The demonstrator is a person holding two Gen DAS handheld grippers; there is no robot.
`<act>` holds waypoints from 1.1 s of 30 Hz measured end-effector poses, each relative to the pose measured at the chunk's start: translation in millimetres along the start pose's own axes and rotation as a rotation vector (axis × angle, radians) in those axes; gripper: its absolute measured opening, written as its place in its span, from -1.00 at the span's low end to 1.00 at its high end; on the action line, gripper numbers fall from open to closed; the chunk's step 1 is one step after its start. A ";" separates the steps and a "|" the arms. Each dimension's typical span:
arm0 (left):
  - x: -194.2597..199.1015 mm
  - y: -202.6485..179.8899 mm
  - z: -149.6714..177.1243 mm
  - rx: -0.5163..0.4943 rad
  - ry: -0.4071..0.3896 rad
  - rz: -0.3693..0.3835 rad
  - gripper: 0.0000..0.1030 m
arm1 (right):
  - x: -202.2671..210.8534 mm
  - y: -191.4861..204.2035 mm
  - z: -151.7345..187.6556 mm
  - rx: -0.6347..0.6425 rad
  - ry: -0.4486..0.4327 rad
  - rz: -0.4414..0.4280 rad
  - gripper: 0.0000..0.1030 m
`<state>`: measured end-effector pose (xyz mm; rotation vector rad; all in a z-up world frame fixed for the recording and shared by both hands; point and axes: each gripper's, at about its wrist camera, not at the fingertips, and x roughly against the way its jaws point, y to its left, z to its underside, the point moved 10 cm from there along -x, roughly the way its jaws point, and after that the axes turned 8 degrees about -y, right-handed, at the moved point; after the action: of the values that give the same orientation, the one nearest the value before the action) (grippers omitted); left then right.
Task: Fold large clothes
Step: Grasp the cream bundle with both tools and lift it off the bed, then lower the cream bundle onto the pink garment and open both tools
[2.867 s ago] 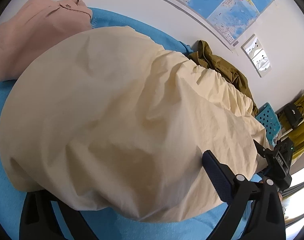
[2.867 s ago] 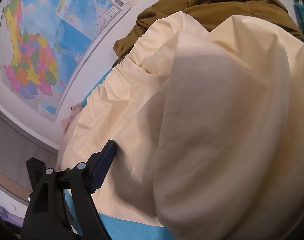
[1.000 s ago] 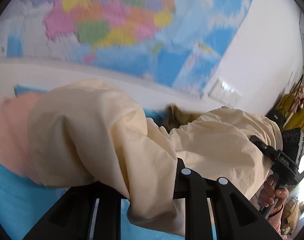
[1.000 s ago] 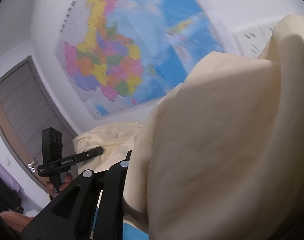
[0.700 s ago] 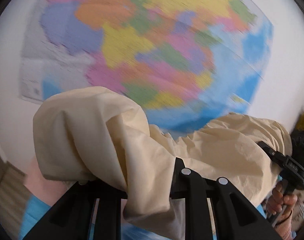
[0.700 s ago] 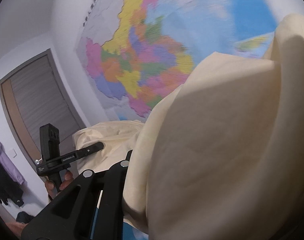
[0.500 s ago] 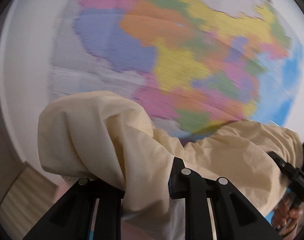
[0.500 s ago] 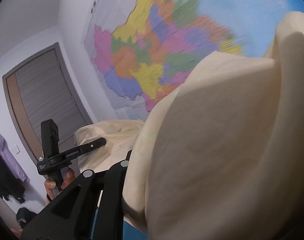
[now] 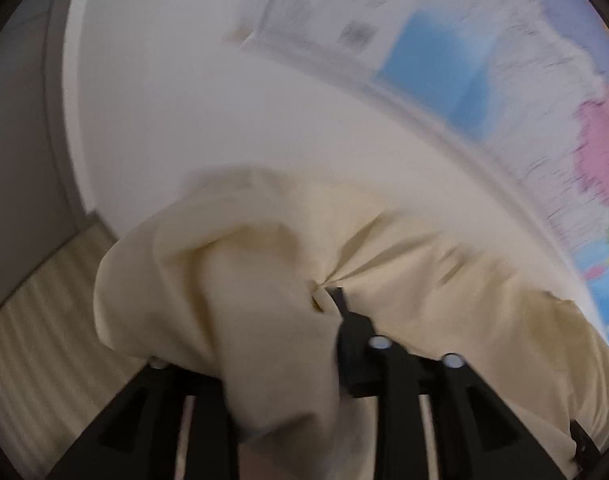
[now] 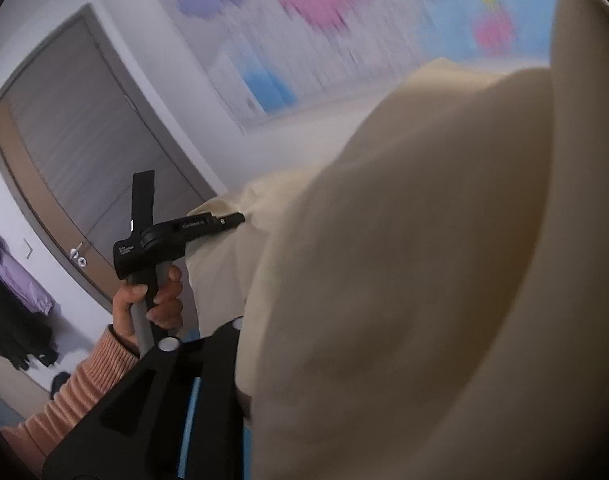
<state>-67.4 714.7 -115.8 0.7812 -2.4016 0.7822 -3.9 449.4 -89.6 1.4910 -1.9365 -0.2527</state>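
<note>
I hold a cream garment (image 9: 384, 248) stretched between my two grippers, up in the air in front of a wall with a map (image 9: 504, 60). It runs sideways from one hand to the other, so its long axis lies across me, with a bunched end at each gripper and neither hand nearer than the other. In the left wrist view, my left gripper (image 9: 304, 320) has cloth gathered between its fingers; puckers fan out from the one fingertip (image 9: 336, 296) that shows, and a fold hides the other. Its jaws have just been opening a little, cloth between them, and I judge the grip is loosening rather than gone. In the right wrist view, the cloth billows over my right gripper (image 10: 240, 344) and covers the fingertips; its jaws have also just been opening, and I cannot tell if they pinch. The fabric looks thin, soft and matte, pale cream, creased and puffed with air. My left hand (image 10: 152, 296) in an orange ribbed sleeve (image 10: 72, 392) shows beside a door (image 10: 88, 168).
</note>
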 end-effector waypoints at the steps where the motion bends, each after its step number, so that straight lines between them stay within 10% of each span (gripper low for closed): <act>1: -1.6 3.1 4.5 0.011 0.004 0.011 -0.34 | 1.2 -4.3 6.9 -0.016 0.009 -0.011 -0.46; 9: 11.2 -3.0 13.9 -0.096 -0.010 -0.060 0.02 | 49.4 -24.4 35.6 -0.144 0.106 -0.058 0.41; 16: 57.3 0.5 23.7 -0.179 -0.078 -0.187 0.46 | 127.6 -36.1 42.6 0.004 0.142 0.052 0.22; 20: 102.5 -10.2 26.7 -0.215 -0.172 -0.169 0.56 | 166.9 -23.6 7.0 0.193 0.011 0.133 -0.01; 24: 115.4 -63.4 42.1 -0.279 -0.154 0.009 0.63 | 148.1 -38.5 -27.8 0.159 -0.051 0.148 -0.04; 33: 58.3 -80.5 78.2 -0.314 -0.040 -0.030 0.67 | 73.3 -39.5 47.8 0.048 0.213 0.138 -0.14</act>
<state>-78.2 589.0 -107.5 0.7069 -2.4598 0.3658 -10.9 358.0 -118.2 1.3483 -1.8738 0.0146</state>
